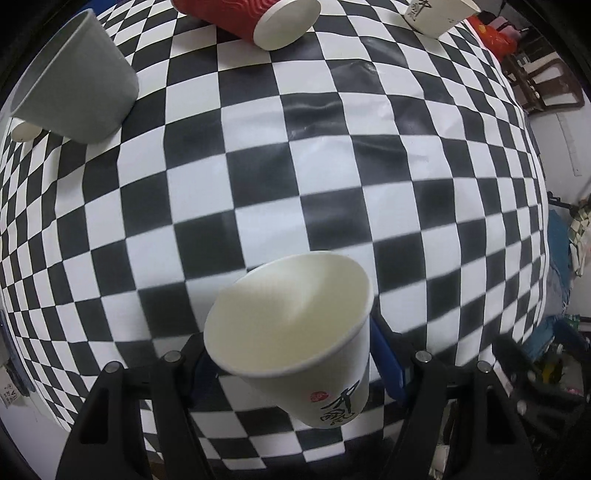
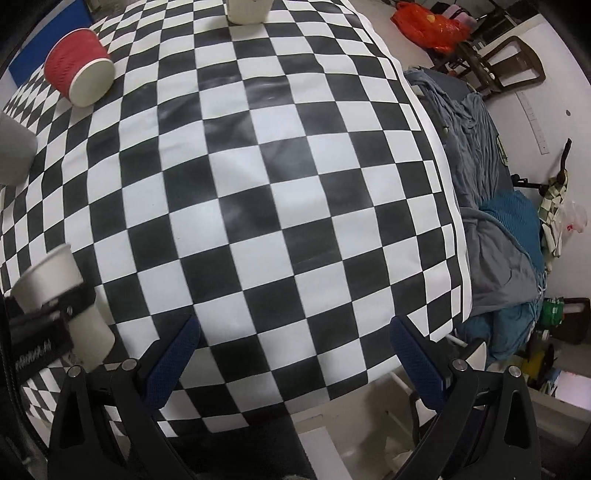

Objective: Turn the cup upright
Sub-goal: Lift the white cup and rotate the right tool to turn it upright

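Close under the left wrist camera, the left gripper [image 1: 295, 354] pinches a white paper cup with black brush lettering and a red seal [image 1: 295, 339]. Its blue pad [image 1: 388, 363] presses the cup's wall on one side, while the opposite finger is hidden behind the cup. The cup hangs above the table, not touching it, with its open mouth tilted up and towards the camera and its base pointing down and away. In the right wrist view the same cup [image 2: 62, 291] shows at the lower left, clamped across its middle by the black finger of the other tool.

The right gripper [image 2: 295, 363] is spread wide, its blue textured pads [image 2: 173, 365] well apart with nothing between them, hovering over the near edge of the black-and-white checkered tablecloth [image 2: 280, 206].

By my reading the cup is lifted and mostly turned, so the step in hand is the tail of the flip. The next move calls for levelling the mouth, lowering the base flat onto the cloth, and only then easing the grip, since a thin paper wall can dent or tip if let go while tilted.

Further off, a grey tapered cup [image 1: 74, 81] sits at the left, seemingly mouth up. Beyond it a red ribbed paper cup [image 1: 251, 18] lies on its side. Another white lettered cup [image 1: 439, 16] is at the far edge, its pose unclear.
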Demonstrator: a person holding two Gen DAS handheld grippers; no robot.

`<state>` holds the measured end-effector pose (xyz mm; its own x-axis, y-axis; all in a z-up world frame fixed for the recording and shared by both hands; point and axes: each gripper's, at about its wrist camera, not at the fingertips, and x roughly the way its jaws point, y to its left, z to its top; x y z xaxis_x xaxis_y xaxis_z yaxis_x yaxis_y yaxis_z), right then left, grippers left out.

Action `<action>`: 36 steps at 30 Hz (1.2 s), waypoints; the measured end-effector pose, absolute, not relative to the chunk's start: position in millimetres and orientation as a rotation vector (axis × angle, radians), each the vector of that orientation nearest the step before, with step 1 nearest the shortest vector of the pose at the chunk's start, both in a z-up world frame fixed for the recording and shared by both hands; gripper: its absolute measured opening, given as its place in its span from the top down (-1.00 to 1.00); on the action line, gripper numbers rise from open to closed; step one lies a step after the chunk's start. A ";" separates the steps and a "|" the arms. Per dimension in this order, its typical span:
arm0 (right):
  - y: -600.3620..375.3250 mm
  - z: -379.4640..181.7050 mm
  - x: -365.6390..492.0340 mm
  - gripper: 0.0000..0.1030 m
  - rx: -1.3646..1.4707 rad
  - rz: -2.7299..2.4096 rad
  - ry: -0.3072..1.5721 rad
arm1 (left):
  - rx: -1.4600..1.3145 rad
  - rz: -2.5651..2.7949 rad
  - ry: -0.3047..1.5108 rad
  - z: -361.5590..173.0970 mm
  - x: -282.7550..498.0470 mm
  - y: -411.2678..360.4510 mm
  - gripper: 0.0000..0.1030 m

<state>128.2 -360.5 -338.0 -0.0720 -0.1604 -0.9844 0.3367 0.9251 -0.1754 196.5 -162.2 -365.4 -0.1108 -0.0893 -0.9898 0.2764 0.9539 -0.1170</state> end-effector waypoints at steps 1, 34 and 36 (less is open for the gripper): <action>-362.4 -339.2 128.9 -1.00 0.141 -0.411 1.592 | 0.145 -0.305 1.655 -368.1 200.1 -163.5 -0.36; -354.0 -336.8 142.5 -1.00 0.154 -0.336 1.559 | 0.050 -0.233 1.508 -321.1 217.2 -174.8 -0.69; -349.5 -331.9 143.0 -1.00 0.150 -0.314 1.550 | 0.035 -0.218 1.479 -303.1 210.0 -156.7 -0.70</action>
<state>143.0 -349.5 -331.9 -0.0082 -0.1036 -0.9946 0.2917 0.9511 -0.1015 210.0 -156.7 -303.1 0.0757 -0.1239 -0.9894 0.1664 0.9799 -0.1100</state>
